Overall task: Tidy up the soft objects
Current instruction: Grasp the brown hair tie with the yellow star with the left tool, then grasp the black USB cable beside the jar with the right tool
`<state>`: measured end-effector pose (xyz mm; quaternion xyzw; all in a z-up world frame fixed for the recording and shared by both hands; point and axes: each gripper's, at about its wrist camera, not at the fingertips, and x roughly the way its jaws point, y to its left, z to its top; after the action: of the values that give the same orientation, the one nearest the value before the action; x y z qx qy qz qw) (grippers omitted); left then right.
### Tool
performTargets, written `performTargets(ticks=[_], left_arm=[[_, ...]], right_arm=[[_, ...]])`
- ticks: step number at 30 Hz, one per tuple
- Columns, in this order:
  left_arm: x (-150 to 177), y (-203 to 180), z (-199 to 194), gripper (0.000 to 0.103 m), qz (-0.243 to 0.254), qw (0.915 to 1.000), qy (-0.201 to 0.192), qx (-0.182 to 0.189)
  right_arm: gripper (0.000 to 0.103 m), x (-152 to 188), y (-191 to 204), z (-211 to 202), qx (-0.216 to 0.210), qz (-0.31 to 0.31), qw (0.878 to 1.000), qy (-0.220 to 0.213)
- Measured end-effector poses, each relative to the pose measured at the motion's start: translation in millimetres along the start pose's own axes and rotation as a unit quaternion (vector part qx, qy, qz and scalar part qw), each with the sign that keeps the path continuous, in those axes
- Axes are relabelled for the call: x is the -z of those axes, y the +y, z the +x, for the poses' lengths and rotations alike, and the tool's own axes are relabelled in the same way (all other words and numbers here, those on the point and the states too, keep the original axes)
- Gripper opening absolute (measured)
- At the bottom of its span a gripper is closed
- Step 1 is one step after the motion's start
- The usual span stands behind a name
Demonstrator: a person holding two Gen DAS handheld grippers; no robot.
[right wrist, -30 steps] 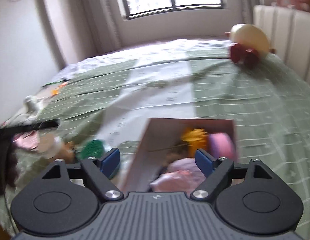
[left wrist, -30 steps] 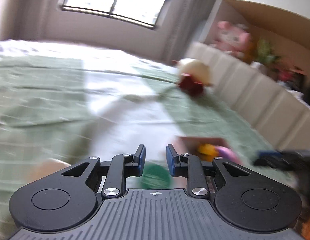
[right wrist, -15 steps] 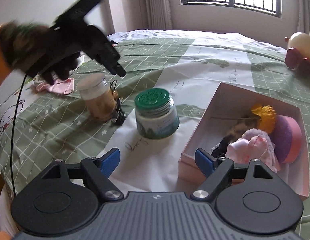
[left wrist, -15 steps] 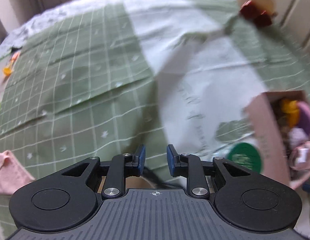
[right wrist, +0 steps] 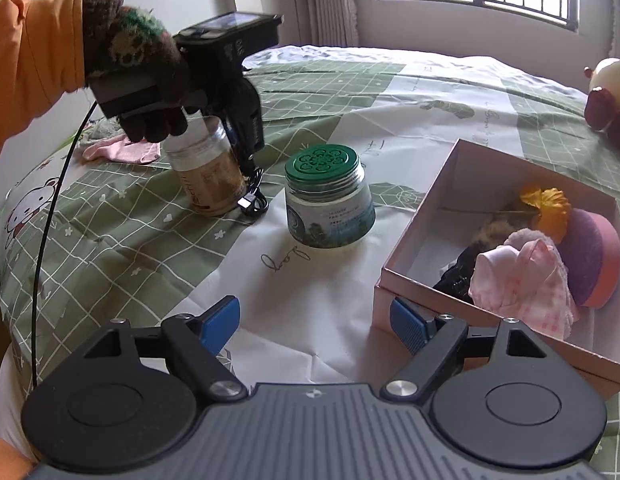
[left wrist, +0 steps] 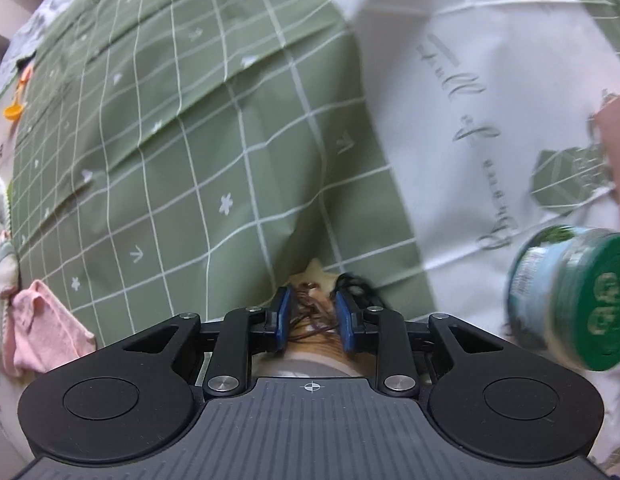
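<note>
My left gripper [left wrist: 311, 318] points straight down over a clear jar with tan contents [right wrist: 208, 174]; its narrowly parted fingers straddle the jar's far side, where a black cable [right wrist: 254, 204] lies. Whether they grip anything I cannot tell. The right wrist view shows that gripper [right wrist: 250, 160] against the jar. My right gripper [right wrist: 316, 322] is open and empty, low over the bedspread. A pink open box [right wrist: 414, 240] at the right holds a pink cloth [right wrist: 522, 276], a purple-and-pink sponge [right wrist: 590, 256], an orange flower [right wrist: 550, 208] and dark fluffy items.
A green-lidded jar [right wrist: 328, 196] stands between the tan jar and the box; it also shows in the left wrist view [left wrist: 570, 296]. A pink cloth [left wrist: 42, 328] lies at the bed's left edge. A round plush toy [right wrist: 608, 92] sits far right by the window.
My left gripper has swung from looking across the bed to pointing down, and has come down at the tan jar. My right gripper has drawn back and tilted down, staying open.
</note>
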<state>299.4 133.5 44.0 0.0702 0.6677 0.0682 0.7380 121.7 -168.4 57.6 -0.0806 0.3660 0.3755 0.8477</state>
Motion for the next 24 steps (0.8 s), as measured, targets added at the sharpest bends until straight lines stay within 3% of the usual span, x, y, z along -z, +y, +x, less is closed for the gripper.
performTargets(ticks=[4, 8, 11, 16, 19, 22, 24], left_arm=[[5.1, 15.2, 8.2, 0.018, -0.020, 0.9989, -0.014, 0.039], [22.2, 31.8, -6.6, 0.014, -0.050, 0.9906, -0.090, 0.090], [42.0, 54.7, -29.2, 0.013, -0.085, 0.9761, -0.150, 0.133], [88.4, 91.1, -69.5, 0.013, -0.124, 0.9442, -0.244, 0.183], [126.9, 113.9, -85.6, 0.013, -0.150, 0.9214, -0.297, 0.201], [159.9, 130.5, -84.5, 0.013, -0.172, 0.9057, -0.332, 0.199], [181.4, 135.5, -80.0, 0.013, -0.178, 0.9003, -0.346, 0.195]], right_arm=[[0.083, -3.6, -0.4, -1.7, 0.014, 0.001, 1.000, -0.002], [0.083, -13.8, 0.6, -4.7, 0.028, 0.005, 1.000, -0.004], [0.081, -26.1, 5.6, -5.3, 0.019, 0.009, 1.000, 0.000], [0.045, -57.8, 22.7, 1.9, -0.008, 0.025, 0.999, 0.021], [0.043, -91.3, 29.8, 17.0, -0.019, 0.049, 0.998, 0.040], [0.043, -130.9, 36.8, 42.0, -0.022, 0.073, 0.995, 0.061], [0.043, -156.0, 40.8, 66.8, -0.016, 0.094, 0.992, 0.077]])
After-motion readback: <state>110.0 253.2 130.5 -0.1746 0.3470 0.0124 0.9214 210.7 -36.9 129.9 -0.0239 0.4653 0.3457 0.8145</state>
